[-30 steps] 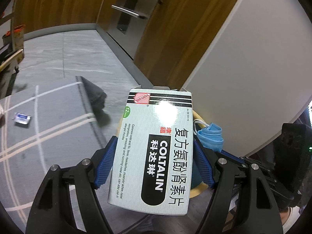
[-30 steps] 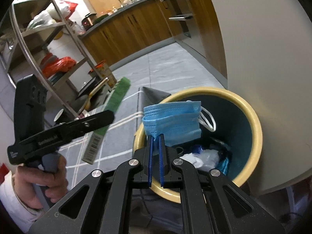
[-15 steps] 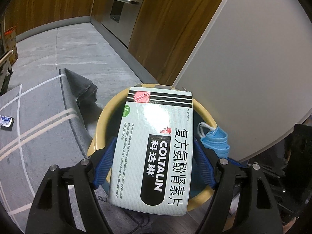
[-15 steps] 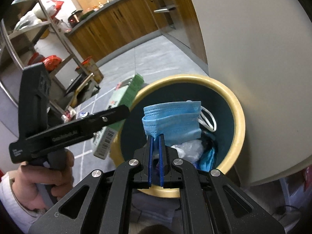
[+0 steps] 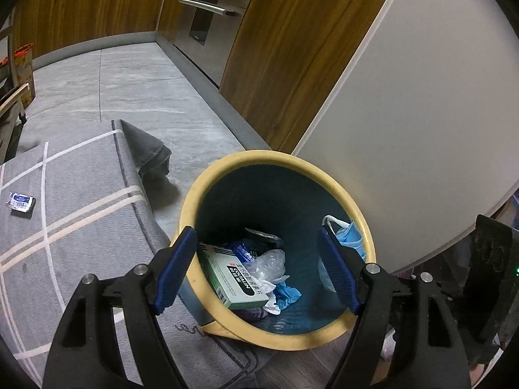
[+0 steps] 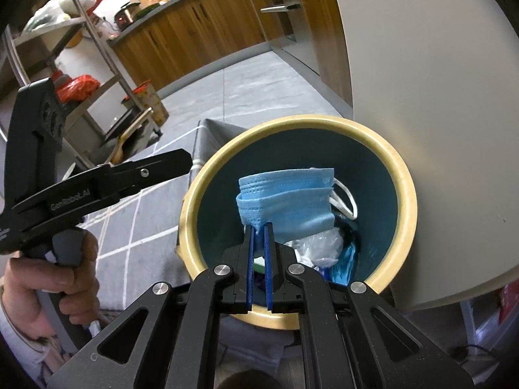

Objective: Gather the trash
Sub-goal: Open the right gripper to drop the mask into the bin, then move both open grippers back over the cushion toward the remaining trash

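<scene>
box [image 5: 235, 277] in bin [image 5: 194, 191] — rug [image 5: 71, 201] left

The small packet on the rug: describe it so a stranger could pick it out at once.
Start at the yellow bin by the white wall, then cross the grey striped rug to its far left side. The small packet lies there alone, flat, blue and white, the only loose thing on the rug.

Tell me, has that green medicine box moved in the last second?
Yes. The medicine box left the left gripper and now lies inside the yellow bin.
</scene>
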Tool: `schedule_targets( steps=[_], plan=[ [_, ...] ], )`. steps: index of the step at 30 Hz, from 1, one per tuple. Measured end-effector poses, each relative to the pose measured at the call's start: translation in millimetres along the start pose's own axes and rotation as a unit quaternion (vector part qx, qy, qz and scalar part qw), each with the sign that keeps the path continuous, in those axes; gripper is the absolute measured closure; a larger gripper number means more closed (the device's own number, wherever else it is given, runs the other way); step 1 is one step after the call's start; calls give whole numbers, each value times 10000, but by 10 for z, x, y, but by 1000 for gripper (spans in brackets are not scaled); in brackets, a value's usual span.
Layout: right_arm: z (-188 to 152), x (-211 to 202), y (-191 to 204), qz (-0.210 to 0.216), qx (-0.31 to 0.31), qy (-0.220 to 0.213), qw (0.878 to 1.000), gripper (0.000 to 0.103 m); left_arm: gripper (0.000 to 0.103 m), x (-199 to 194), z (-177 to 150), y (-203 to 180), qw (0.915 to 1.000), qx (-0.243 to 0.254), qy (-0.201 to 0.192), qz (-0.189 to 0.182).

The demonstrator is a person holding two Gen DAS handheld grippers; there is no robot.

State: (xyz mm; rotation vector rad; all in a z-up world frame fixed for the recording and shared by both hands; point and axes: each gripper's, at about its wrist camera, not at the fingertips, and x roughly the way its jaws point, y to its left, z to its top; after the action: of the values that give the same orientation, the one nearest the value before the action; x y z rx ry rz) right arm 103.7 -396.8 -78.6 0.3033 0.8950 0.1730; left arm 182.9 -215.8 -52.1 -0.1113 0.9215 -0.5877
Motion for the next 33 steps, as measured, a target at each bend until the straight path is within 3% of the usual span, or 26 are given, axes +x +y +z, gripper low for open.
schedule_targets(
  steps=[3, 5, 7, 12, 19, 25, 33],
  plan=[
    [7, 21, -8, -43, -2, 55, 10000, 96, 28, -23, -9, 0, 10000, 68, -27, 38],
    [-4, 48, -23, -38, 47, 113, 9999, 87, 28, -44, -14, 13, 9999, 113, -44, 82],
    [0, 57, -42, -74, 114, 93, 9999, 58, 28, -73, -10, 21, 9998, 124, -58, 148],
    [30, 33, -17, -3, 190, -53, 9998, 47, 26, -167, 4, 212, 9992, -32, -167, 356],
    [63, 17, 154, -8, 70, -219, 9997, 20, 24, -313, 2, 585, 9971, -429, -276, 560],
    [102, 58, 336, 26, -39, -262, 9996, 11, 20, -441, -34, 841, 9943, -682, -373, 730],
    [97, 133, 502, 193, -82, -240, 9995, 10, 20, -683, -114, 1225, 9896, -918, -444, 1017]
  ],
)
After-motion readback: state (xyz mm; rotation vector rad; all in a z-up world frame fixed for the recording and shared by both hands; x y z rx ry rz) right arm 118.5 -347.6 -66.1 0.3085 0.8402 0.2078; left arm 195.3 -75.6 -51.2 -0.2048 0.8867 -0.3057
